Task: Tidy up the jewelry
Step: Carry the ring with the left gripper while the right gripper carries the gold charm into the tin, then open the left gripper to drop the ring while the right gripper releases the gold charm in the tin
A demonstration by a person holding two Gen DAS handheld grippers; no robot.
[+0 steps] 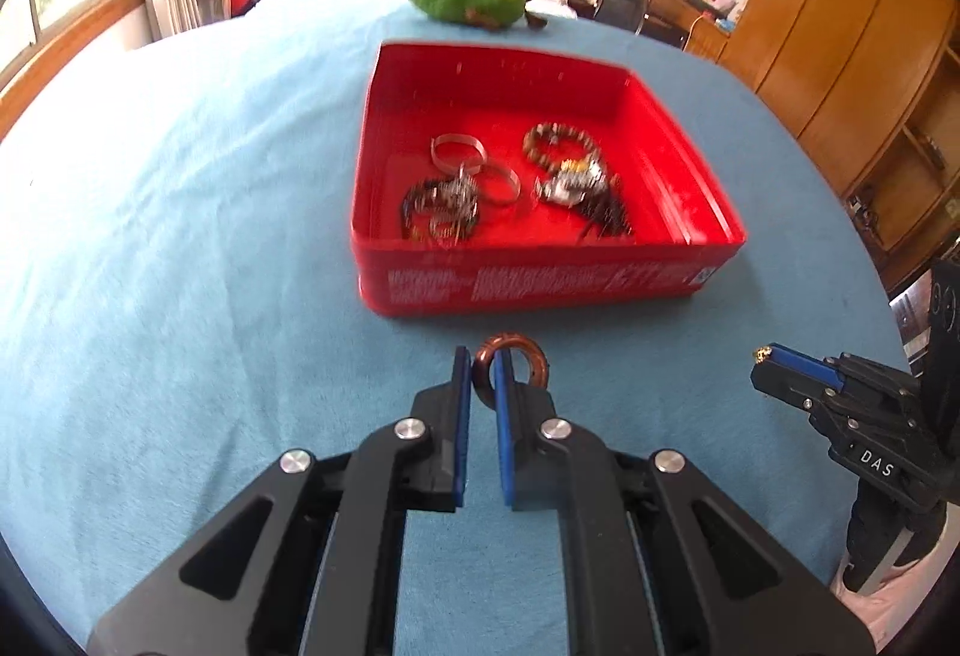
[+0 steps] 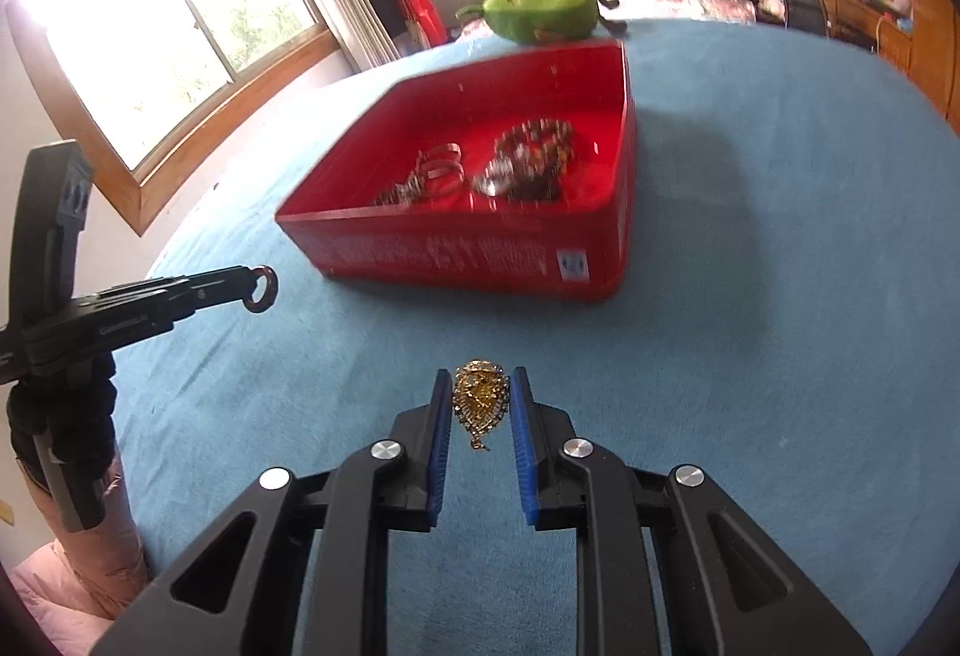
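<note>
blue bedspread [image 1: 180, 236] around red tin [image 1: 540, 290]

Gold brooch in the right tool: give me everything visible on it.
The gold brooch is teardrop-shaped, with an amber-yellow centre ringed by small pale stones in a metallic-looking setting and a small tail at its lower end. It stands roughly upright, point down, pinched at its sides between the blue pads of the right tool, clear of the blue cover and short of the red box. Only the pads touch it.
</note>
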